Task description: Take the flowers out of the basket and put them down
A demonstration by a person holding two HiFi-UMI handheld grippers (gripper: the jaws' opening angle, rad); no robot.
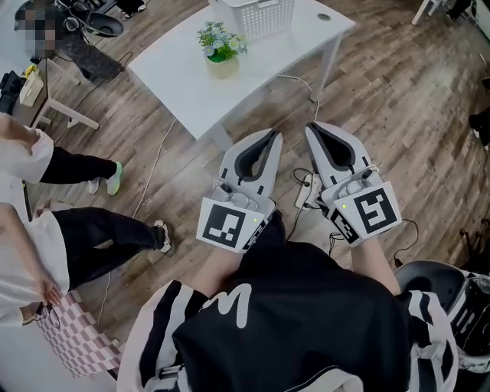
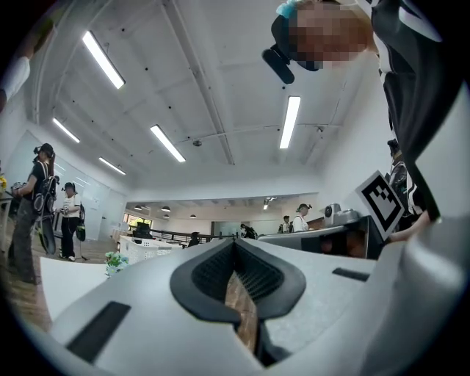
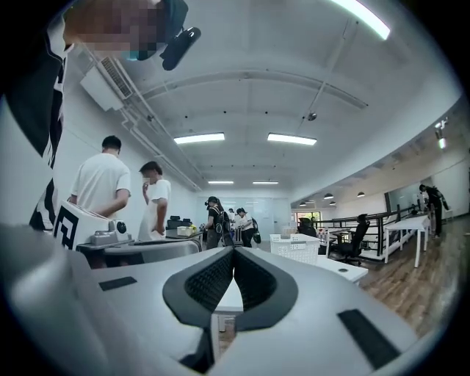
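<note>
— White lattice plastic basket, head view: is the task item inside it?
— No. The small bunch of pale blue and green flowers in a cream pot stands upright on the white rectangular table, just beside the basket. The left gripper and right gripper are over the wooden plank floor, well apart from the table. Each has its jaws pressed together on nothing.
— Left gripper view?
— The left gripper has its jaw tips meeting and no object between them. The flowers appear small at the left, with the basket behind them.
— Right gripper view?
— The right gripper has its jaws together and is empty. The basket sits on the table. The flowers are not in this view.
— Handling?
— The item is judged light and top-heavy. Petals and stems are soft and will crush. The pot looks rigid and smooth, and possibly slippery. Take hold across the pot wall, below the foliage, with moderate pressure. Keep it upright. The jaws must be opened before approach.
</note>
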